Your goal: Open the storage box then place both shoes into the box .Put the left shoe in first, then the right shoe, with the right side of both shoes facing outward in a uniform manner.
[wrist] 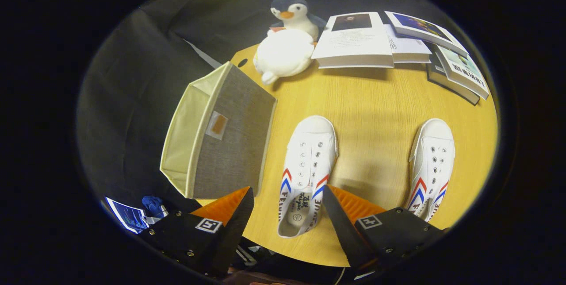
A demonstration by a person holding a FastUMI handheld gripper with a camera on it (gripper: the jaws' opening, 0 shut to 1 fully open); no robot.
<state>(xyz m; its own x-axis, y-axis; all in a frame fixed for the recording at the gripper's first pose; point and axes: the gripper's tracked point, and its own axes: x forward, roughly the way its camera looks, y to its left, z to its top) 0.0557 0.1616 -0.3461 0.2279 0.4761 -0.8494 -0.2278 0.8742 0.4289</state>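
Looking down on the wooden table [376, 99]: storage box [221, 139] stands open-topped at its edge, nothing visible inside from here. 2 shoes left to place, I judge. Left shoe [305, 174] just beside the box, right shoe [431, 165] well apart from it. My gripper [288, 207] fingers apart, straddling the left shoe's heel, not touching.

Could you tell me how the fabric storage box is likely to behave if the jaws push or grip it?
The fabric storage box looks soft-walled, so it may flex or slide. It's probably light. The open gripper straddles the left shoe.
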